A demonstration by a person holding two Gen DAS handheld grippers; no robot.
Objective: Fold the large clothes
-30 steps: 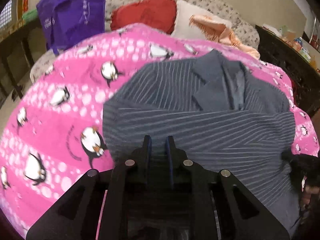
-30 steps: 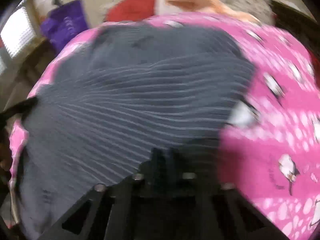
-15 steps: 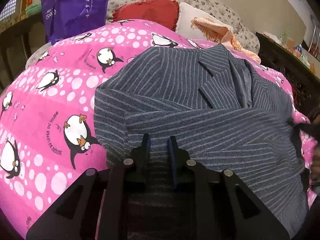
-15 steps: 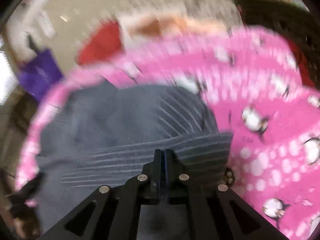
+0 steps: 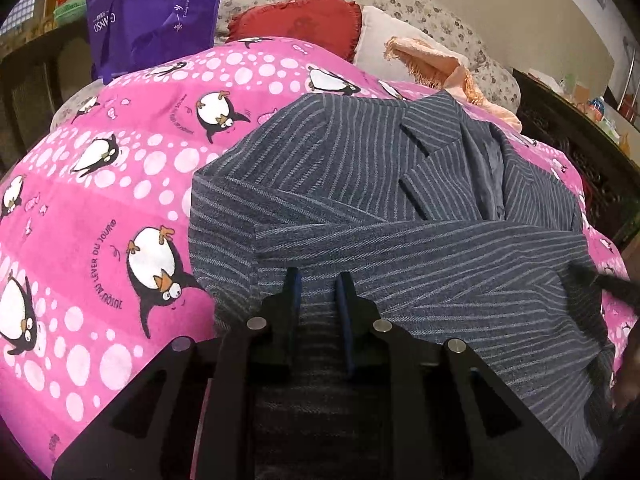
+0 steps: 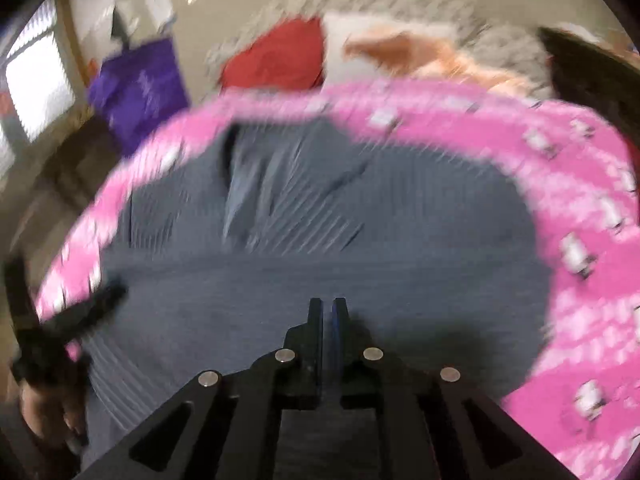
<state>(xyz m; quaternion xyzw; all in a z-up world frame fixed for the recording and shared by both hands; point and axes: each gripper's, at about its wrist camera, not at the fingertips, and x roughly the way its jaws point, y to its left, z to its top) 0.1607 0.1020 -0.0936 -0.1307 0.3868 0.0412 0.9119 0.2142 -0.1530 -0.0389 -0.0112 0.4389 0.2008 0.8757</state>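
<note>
The grey striped jacket (image 5: 400, 208) lies on a pink penguin blanket (image 5: 100, 208) that covers a bed. One sleeve (image 5: 420, 248) is folded across the front of the jacket, below the lapels.

The left wrist view is sharp. It shows the left claw (image 5: 318, 284) low over the near part of the jacket, its jaws only a little apart. Striped cloth fills the gap between them, but I cannot tell if the pads press on it or if the cloth only lies under them. This view also shows a purple bag (image 5: 152, 12), a red cushion (image 5: 296, 20) and a peach fringed cloth (image 5: 432, 68) behind the blanket, and the dark tip of the other tool at the right edge.

The right wrist view is blurred, so the stripes and penguins are only smears. It shows the right claw (image 6: 327, 312) over the jacket (image 6: 320, 240) with its jaws almost together and nothing between them. Only this view shows a bright window (image 6: 36, 80) at the left, and the other claw at the left edge with a part of a hand (image 6: 48, 408) under it
</note>
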